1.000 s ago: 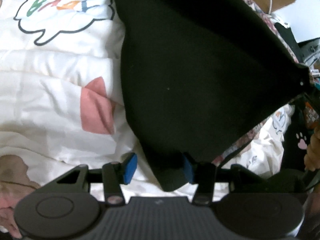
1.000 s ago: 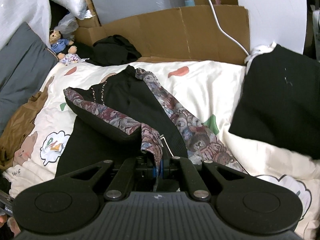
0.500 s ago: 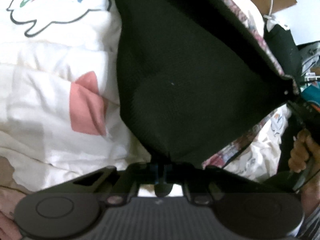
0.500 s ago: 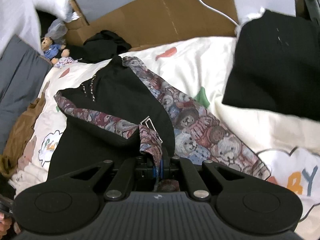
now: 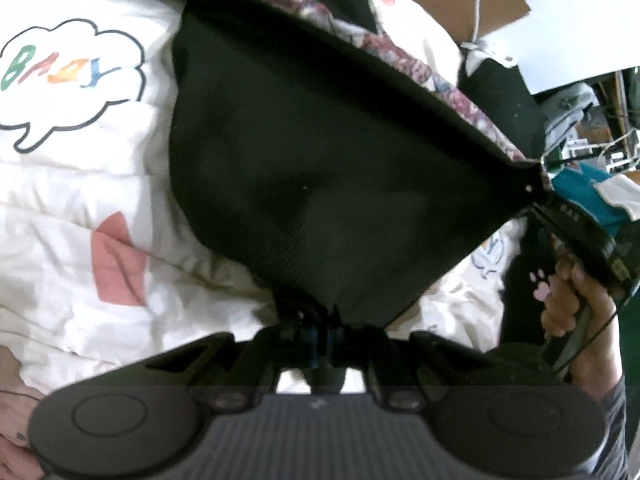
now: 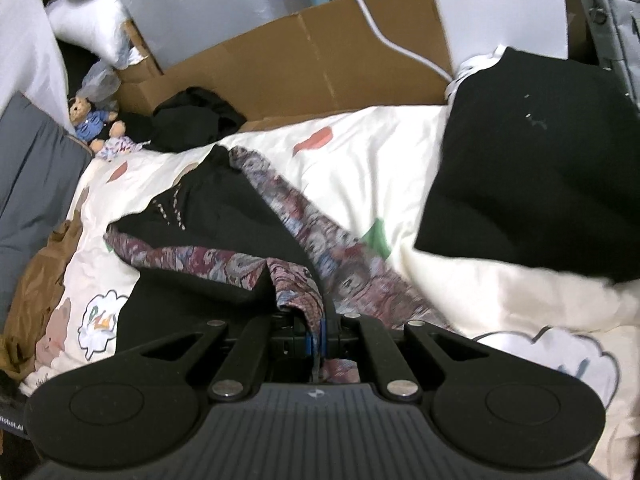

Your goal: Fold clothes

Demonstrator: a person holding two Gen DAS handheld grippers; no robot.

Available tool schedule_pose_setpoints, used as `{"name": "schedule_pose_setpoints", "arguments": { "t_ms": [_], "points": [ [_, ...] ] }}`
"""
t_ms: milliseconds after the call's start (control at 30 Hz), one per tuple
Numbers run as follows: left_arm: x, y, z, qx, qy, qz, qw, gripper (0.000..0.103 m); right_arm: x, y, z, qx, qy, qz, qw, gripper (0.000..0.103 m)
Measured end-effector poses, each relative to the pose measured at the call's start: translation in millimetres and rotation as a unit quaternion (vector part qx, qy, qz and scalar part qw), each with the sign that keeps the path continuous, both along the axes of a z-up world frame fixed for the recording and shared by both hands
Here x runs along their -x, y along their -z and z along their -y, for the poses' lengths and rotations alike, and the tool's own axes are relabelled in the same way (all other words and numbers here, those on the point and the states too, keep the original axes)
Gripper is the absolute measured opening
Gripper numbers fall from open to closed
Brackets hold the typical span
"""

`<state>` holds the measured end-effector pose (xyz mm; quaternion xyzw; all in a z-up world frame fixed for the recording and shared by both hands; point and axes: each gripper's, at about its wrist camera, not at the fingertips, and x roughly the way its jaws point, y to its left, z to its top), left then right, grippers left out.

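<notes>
The garment [image 5: 320, 184] is black with a patterned lining, and it hangs as a stretched sheet between the two grippers above the duvet [image 5: 80, 184]. The left gripper [image 5: 320, 336] is closed on its lower black corner. The right gripper [image 6: 316, 336] is closed on a patterned corner; in the left wrist view this gripper [image 5: 538, 176] appears at the right, with the cloth pulled tight to it and a hand [image 5: 576, 300] on its handle.

The important relation is this: the held edge runs from the left gripper up and to the right toward the right gripper, and the rest of the garment [image 6: 224, 216] lies forward from both, on the duvet, with its long axis going away toward the cardboard [image 6: 312, 56] at the back. Both grippers are at the near end, so neither is clearly nearer to the far end. I judge that the coming move carries this near edge forward over the lying part, and both corners must go together so that the fold stays straight.

The surface is a soft white duvet with cartoon prints, wrinkled, so the cloth may drag on it. A black folded pile [image 6: 532, 168] lies at the right, well apart. Around are a grey pillow [image 6: 32, 176], small teddy bears [image 6: 96, 124] and a white cable [image 6: 384, 40].
</notes>
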<state>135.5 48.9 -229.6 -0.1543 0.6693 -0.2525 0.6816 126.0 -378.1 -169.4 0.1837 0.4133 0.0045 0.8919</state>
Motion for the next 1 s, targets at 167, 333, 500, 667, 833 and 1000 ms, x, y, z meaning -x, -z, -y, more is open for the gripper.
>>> {"name": "schedule_pose_setpoints", "arguments": {
  "t_ms": [167,333,500,667,833,1000],
  "points": [
    [0.8,1.4,10.5,0.005,0.008,-0.001,1.0,0.004,3.6,1.7,18.6,-0.008,0.014,-0.012,1.0,0.004],
    [5.2,5.5,21.3,0.0,0.014,-0.007,0.9999,0.004,11.1,15.1,33.2,-0.026,0.028,-0.022,0.999,0.004],
    [12.9,19.2,22.7,0.001,0.011,-0.025,0.9996,0.004,14.6,34.0,40.3,-0.035,0.033,-0.034,0.998,0.004],
    [18.9,29.8,24.4,-0.004,0.018,-0.031,0.9994,0.004,18.8,52.4,51.8,-0.053,0.051,-0.051,0.996,0.004],
    [20.4,45.3,24.2,-0.039,0.023,-0.021,0.9987,0.004,17.0,67.9,59.8,-0.065,0.064,-0.088,0.992,0.006],
    [17.1,51.3,25.7,-0.038,0.023,-0.043,0.9981,0.018,25.9,68.4,76.1,-0.091,0.1,-0.093,0.986,0.031]
  ]
}}
